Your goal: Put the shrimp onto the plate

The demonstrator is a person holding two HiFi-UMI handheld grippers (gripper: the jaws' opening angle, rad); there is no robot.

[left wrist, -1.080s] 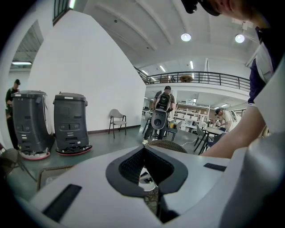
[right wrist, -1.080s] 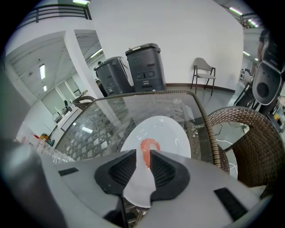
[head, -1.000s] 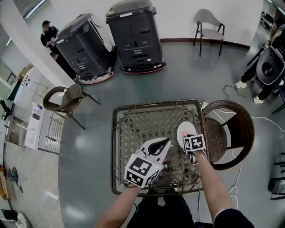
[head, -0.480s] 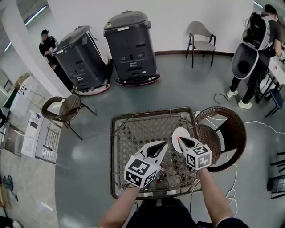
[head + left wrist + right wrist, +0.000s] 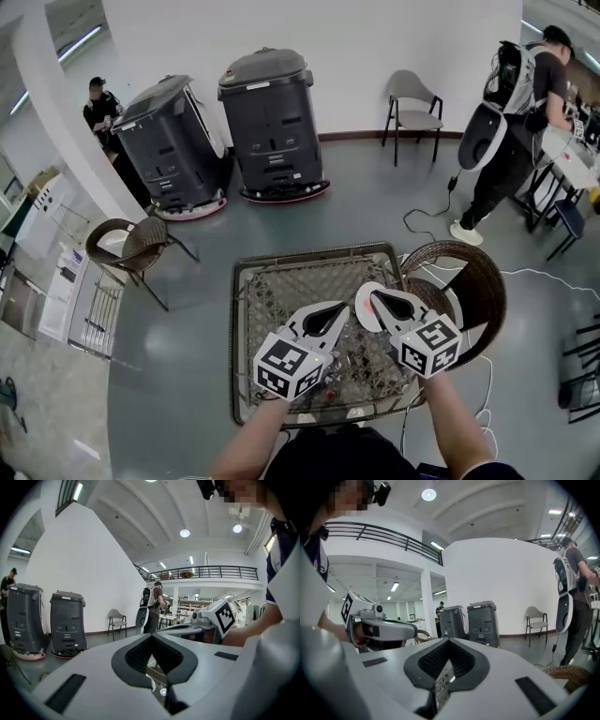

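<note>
As I read it from the head view, surface (image 5: 246, 309): woven top with a metal rim, carrying the plate (image 5: 363, 312) near its right edge.
Left gripper (image 5: 340, 307): just left of the plate, above the surface; its jaws are closed tip to tip with nothing between them.
Plate: white, partly covered by the right gripper (image 5: 376, 296).
Right gripper: over the plate, jaws together, empty.
Shrimp: I cannot pick it out in any view.
Wicker chair (image 5: 478, 281): right of the plate, beside the surface.
</note>
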